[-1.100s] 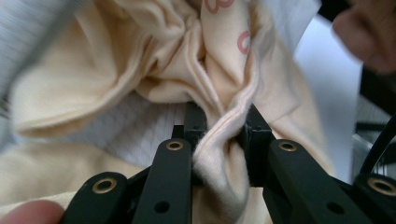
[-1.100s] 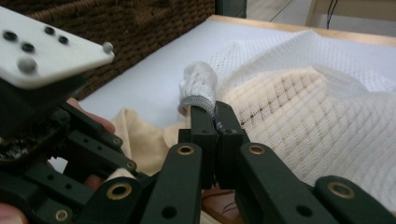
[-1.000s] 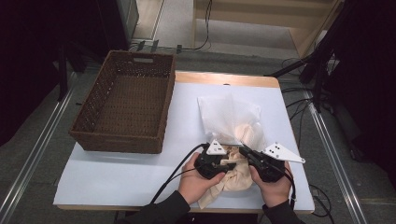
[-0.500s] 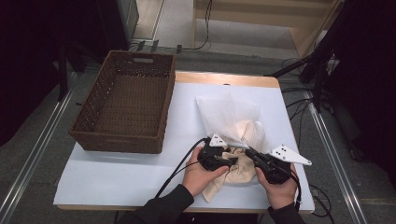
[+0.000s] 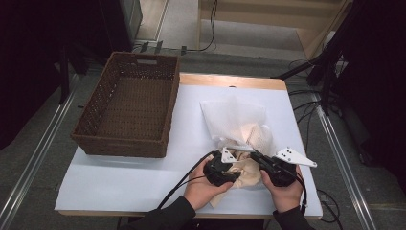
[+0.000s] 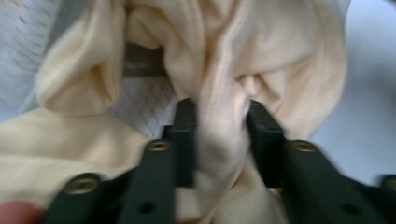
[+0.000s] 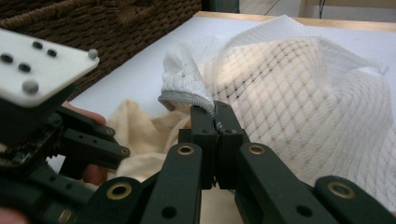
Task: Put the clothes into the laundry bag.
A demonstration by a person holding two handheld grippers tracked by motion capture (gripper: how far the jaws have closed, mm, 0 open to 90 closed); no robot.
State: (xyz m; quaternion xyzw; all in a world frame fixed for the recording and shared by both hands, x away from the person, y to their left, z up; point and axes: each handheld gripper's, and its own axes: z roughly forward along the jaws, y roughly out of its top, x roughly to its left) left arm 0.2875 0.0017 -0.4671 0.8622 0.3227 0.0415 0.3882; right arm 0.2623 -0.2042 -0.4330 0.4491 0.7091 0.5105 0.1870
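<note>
so the table was a small one with a white top and a strip of bare wood showing along the far edge. sitting on its left half was a dark brown wicker basket, long side running away from the person. on the right half lay a white mesh laundry bag, with a cream-coloured cloth bunched up at its near end, close to the front edge of the table.
</note>
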